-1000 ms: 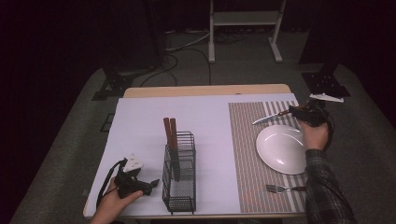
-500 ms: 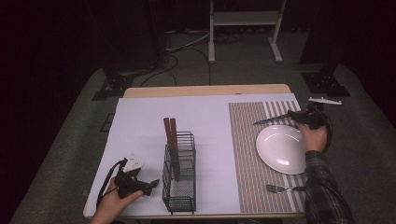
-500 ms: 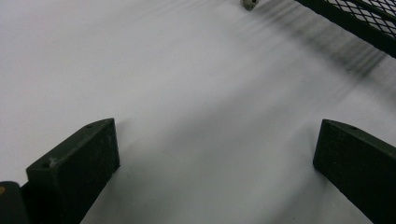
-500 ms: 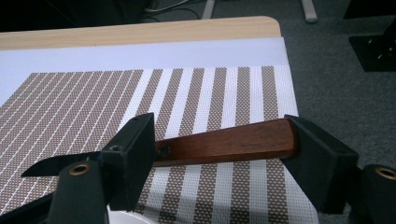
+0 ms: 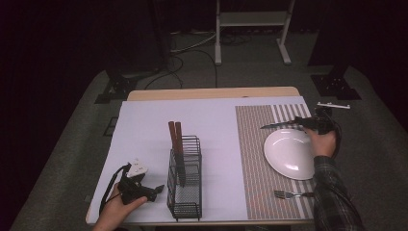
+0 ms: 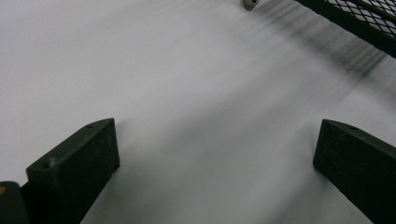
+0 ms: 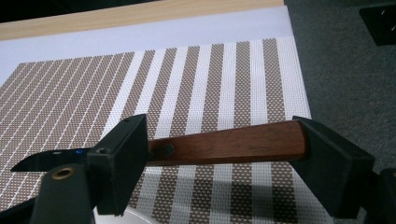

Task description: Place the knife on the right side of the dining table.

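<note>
Knife (image 7: 224, 144) with wooden handle, clamped crosswise in right claw (image 5: 315, 124), held just above far rim of white plate (image 5: 291, 154) on striped placemat (image 5: 255, 159). Fork (image 5: 288, 194) already laid near plate's near edge. Judged partway through a place setting: two more wooden-handled utensils (image 5: 174, 137) standing in wire rack (image 5: 185, 192), well left of plate. Left claw (image 5: 153, 189) released, jaws spread over bare counter (image 6: 187, 93) beside rack. Blade tip cut off in right gripper view; type of racked utensils unclear.
</note>
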Demonstrator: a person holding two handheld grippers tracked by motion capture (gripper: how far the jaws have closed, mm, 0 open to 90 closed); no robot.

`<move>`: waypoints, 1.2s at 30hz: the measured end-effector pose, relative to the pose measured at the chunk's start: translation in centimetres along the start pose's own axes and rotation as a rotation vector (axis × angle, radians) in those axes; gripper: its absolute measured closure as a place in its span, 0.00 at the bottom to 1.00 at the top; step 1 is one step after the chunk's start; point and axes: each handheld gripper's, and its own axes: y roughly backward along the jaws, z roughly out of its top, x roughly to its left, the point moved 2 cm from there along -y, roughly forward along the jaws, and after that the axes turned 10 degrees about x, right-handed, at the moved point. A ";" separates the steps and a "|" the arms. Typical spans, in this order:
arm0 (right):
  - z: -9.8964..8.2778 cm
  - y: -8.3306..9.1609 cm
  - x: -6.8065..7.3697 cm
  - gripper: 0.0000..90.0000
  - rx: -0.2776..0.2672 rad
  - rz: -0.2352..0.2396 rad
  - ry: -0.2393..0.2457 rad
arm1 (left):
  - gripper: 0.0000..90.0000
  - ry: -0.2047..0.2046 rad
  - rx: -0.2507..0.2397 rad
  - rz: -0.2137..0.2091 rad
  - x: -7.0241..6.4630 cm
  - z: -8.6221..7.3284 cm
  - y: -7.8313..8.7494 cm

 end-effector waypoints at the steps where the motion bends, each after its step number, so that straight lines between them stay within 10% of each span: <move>1: 0.0 -0.1 0.0 0.21 0.005 0.002 -0.002 | 0.00 0.001 -0.001 0.000 0.0 0.0 0.0; 25: 0.2 -1.1 -0.2 0.18 0.133 -0.036 -0.058 | 0.00 0.000 -0.001 0.000 0.0 0.0 0.0; 36: 0.4 0.4 0.1 0.18 0.076 -0.049 -0.019 | 0.00 0.000 0.000 0.000 0.0 0.0 0.0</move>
